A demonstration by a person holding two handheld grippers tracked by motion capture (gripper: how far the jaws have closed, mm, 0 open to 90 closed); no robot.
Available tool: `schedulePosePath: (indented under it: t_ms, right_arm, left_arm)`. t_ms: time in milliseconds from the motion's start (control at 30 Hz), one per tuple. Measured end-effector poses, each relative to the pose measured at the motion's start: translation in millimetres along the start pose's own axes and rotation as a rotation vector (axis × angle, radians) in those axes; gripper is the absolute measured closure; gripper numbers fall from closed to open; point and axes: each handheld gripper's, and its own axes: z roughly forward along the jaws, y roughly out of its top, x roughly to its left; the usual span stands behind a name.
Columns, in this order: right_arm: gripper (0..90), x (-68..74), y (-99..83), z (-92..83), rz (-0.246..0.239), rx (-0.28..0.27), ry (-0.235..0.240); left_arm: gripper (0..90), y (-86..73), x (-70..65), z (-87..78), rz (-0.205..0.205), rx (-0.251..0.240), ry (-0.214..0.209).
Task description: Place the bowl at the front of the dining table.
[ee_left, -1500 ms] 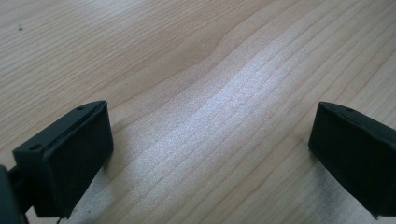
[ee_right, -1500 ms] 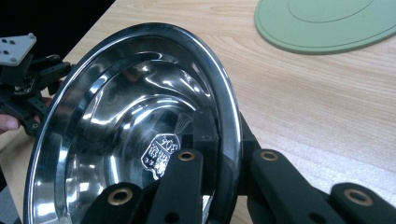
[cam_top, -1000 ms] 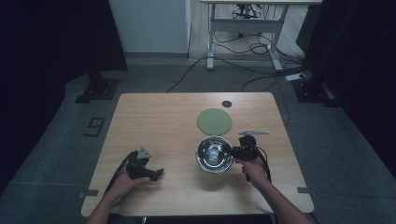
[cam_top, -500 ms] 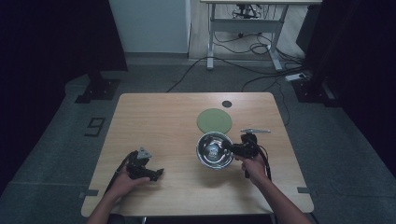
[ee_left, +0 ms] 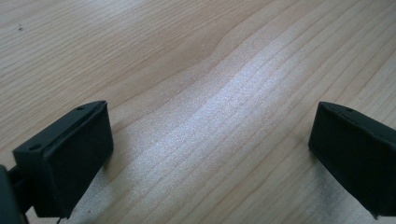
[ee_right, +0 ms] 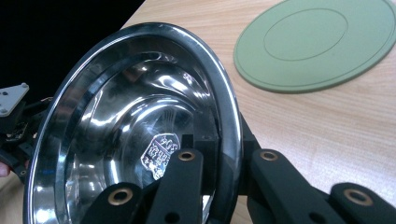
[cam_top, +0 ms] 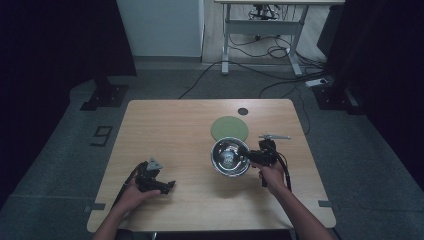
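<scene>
1. The right gripper [cam_top: 252,158] pinches the rim of the shiny round metal bowl [cam_top: 230,156], tipped up beside the flat green round mat [cam_top: 229,128].
2. The left gripper [cam_top: 167,186] rests wide open on the light wooden table [cam_top: 175,125], holding nothing.

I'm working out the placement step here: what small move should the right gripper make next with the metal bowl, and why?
Probably carry the bowl a little toward the green mat and level it. The right gripper is shut on the bowl's rim, one jaw inside and one outside, and the bowl is tilted, as the right gripper view shows. The mat lies bare just beyond it. The left gripper is open, apart from the bowl.
</scene>
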Motion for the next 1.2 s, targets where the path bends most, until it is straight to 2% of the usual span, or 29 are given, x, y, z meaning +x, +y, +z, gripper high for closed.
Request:
schedulePosePath:
  t_ms: [867, 1200]
  right_arm:
    - [86.2, -5.0, 23.9, 6.8, 0.014, -0.037, -0.020]
    - [86.2, -11.2, 31.6, 8.8, 0.024, -0.057, -0.039]
  left_arm:
    - [0.0, 0.0, -0.1, -0.1, 0.000, 0.000, 0.000]
    - [0.0, -0.1, -0.3, -0.1, 0.001, 0.000, -0.002]
